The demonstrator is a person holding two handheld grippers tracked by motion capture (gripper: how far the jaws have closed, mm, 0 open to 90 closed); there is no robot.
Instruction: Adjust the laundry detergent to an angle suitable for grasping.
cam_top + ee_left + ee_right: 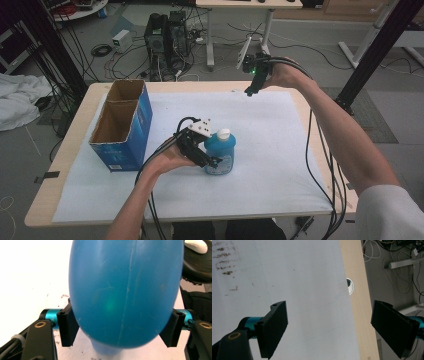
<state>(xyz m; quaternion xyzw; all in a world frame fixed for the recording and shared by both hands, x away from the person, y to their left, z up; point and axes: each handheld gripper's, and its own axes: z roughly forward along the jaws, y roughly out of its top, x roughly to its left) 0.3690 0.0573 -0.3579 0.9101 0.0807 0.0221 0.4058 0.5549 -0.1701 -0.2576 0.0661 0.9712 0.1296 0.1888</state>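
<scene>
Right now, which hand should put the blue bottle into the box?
Probably the left. The left gripper is already shut on the blue bottle, and the open blue box stands just to its left. The right gripper is open, holding nothing, up near the table's far edge.

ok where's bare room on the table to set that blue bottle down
Free: the white sheet right of the blue bottle, and the far strip below the right gripper. Crowded: between bottle and cardboard box, where the left gripper sits.

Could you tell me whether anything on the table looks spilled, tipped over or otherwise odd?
Nothing spilled: the blue bottle stands upright, capped, in the left tool. Only brownish smudges mar the white table cover.
</scene>
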